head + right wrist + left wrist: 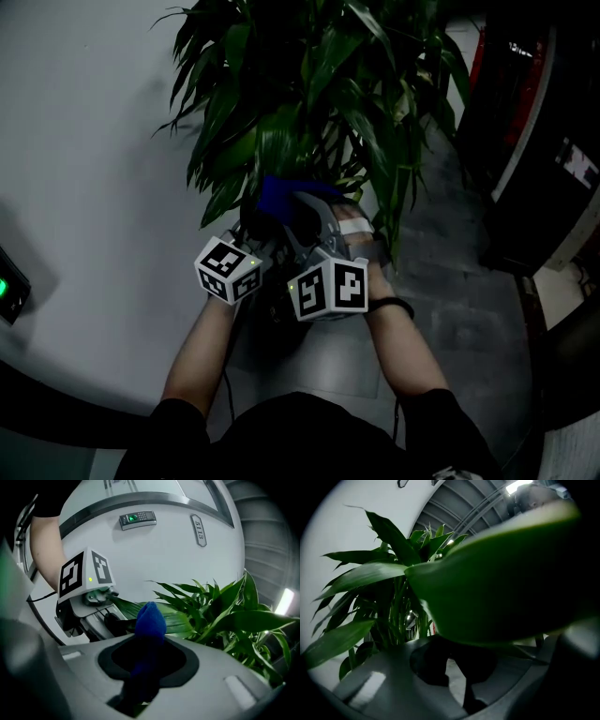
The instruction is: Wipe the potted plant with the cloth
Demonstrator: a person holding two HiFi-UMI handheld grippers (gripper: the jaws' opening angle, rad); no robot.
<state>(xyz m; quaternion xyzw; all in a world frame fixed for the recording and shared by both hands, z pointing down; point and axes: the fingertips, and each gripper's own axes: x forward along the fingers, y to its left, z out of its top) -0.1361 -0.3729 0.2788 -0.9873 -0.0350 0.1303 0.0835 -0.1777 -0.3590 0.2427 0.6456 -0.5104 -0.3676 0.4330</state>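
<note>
The potted plant (309, 84) with long green leaves fills the top middle of the head view; its pot is hidden under my hands. My right gripper (298, 214) is shut on a blue cloth (281, 195), which sticks up between its jaws in the right gripper view (150, 620) and touches a long leaf (180, 620). My left gripper (253, 230) sits just to the left and looks shut on that same leaf near its base (119, 606). In the left gripper view the leaf (501, 583) spans the picture right above the jaws.
A white curved wall (84, 141) stands left of the plant, with a keypad (137, 518) and a panel with a green light (9, 291). A dark cabinet (544, 141) stands at the right. Grey tiled floor (450, 309) lies between it and the plant.
</note>
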